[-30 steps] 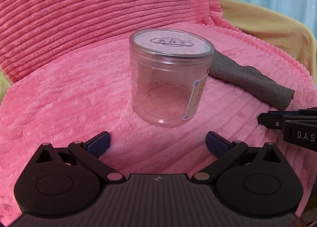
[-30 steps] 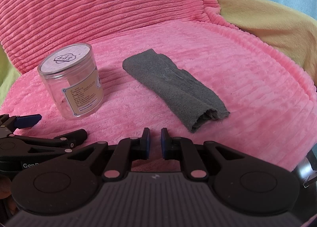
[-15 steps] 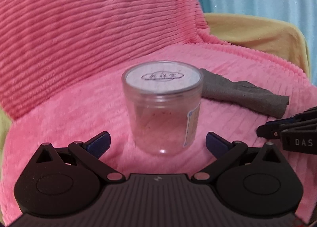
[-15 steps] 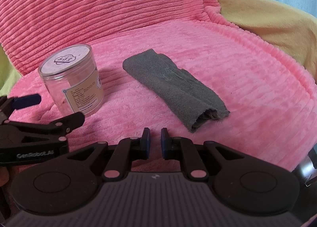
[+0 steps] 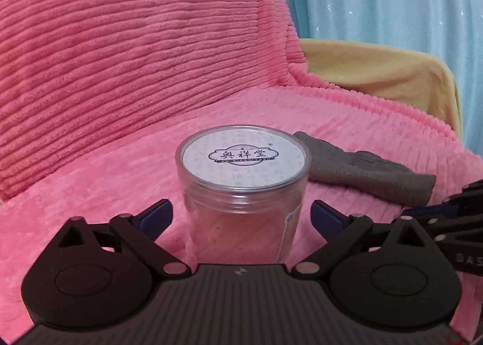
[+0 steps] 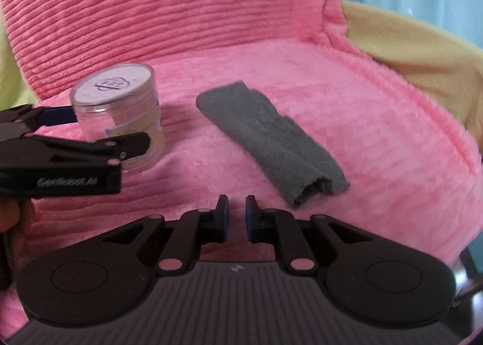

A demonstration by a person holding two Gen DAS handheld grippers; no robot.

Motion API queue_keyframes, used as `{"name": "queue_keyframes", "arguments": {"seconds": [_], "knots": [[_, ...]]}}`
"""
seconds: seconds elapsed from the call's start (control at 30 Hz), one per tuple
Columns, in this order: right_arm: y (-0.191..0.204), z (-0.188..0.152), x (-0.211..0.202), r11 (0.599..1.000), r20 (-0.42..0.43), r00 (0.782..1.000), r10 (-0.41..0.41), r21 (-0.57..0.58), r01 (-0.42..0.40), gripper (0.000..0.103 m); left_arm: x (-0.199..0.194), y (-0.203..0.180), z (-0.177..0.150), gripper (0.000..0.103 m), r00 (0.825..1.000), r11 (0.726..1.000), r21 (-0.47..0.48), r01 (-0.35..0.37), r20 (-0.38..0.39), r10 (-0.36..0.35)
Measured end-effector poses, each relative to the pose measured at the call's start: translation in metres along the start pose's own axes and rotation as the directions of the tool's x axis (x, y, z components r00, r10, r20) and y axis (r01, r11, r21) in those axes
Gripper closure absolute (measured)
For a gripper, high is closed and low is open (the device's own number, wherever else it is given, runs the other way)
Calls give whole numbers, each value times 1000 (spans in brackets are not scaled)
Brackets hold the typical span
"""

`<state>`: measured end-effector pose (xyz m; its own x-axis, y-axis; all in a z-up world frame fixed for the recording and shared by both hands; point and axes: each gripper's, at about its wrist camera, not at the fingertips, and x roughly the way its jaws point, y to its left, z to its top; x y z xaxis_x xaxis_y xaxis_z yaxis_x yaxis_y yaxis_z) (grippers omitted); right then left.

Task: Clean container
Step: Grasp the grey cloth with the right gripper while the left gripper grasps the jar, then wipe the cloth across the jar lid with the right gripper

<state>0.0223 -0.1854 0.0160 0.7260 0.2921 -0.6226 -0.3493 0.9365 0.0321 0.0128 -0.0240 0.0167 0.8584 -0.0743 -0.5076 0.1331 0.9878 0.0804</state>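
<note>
I have the left gripper [image 5: 241,218] spread wide, one blue pad on each side of the clear plastic container [image 5: 243,194], and in my left wrist view neither pad touches its wall. The container stands upright on the pink ribbed blanket [image 5: 120,79], its lid [image 5: 243,159] on and carrying a white label with a dark printed emblem. From my right wrist view the same container [image 6: 120,121] sits left of centre, with the left gripper [image 6: 102,131] reaching around it from the left edge. My right gripper [image 6: 236,218] is nearly closed, a slim gap between its pads, and it holds nothing. The grey cloth [image 6: 271,143] lies folded on the blanket just right of the container, apart from my right gripper's tips. A yellow cover [image 6: 422,52] shows beyond the blanket's right edge
</note>
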Motion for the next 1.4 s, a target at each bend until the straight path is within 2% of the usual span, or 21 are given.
{"name": "queue_keyframes", "arguments": {"seconds": [0.17,0.23,0.33,0.5,0.7,0.8,0.9,0.97,1.07,1.13,1.17,1.27,1.4], "knots": [[10,7,-12,987,129,990,-49,-148,68,93,7,0,1,7,1000,1000,1,-4,-12,4],[13,12,-6,969,147,987,-63,-230,96,93,9,0,2,7,1000,1000,7,-7,-12,7],[21,14,9,928,129,989,-69,-355,111,94,8,1,0,7,1000,1000,12,-3,-11,3],[35,15,35,834,105,990,-93,-535,135,94,11,1,1,7,1000,1000,16,3,-11,-3],[48,10,65,744,54,982,-181,-645,172,93,13,0,1,7,1000,1000,11,12,-14,-12],[49,6,77,721,50,978,-203,-668,184,93,12,-2,0,7,1000,1000,15,14,-13,-14],[47,6,78,741,52,979,-197,-647,183,94,12,-4,0,8,1000,1000,21,15,-14,-15],[41,10,73,779,57,981,-186,-600,182,96,11,-4,0,12,1000,1000,22,20,-9,-20],[26,23,58,877,67,991,-117,-461,135,96,9,-5,-2,16,1000,999,21,26,-4,-26],[9,36,44,954,63,998,-9,-299,27,96,8,-5,-3,17,1000,999,20,31,-1,-31],[1,42,38,975,69,997,47,-222,-30,96,7,-5,-3,17,999,999,21,35,0,-35],[-11,48,20,983,144,975,168,-103,-154,96,8,-4,0,17,998,998,23,63,0,-63],[-17,48,8,959,218,935,279,-12,-283,96,3,-12,-2,17,993,990,74,117,8,-118]]}}
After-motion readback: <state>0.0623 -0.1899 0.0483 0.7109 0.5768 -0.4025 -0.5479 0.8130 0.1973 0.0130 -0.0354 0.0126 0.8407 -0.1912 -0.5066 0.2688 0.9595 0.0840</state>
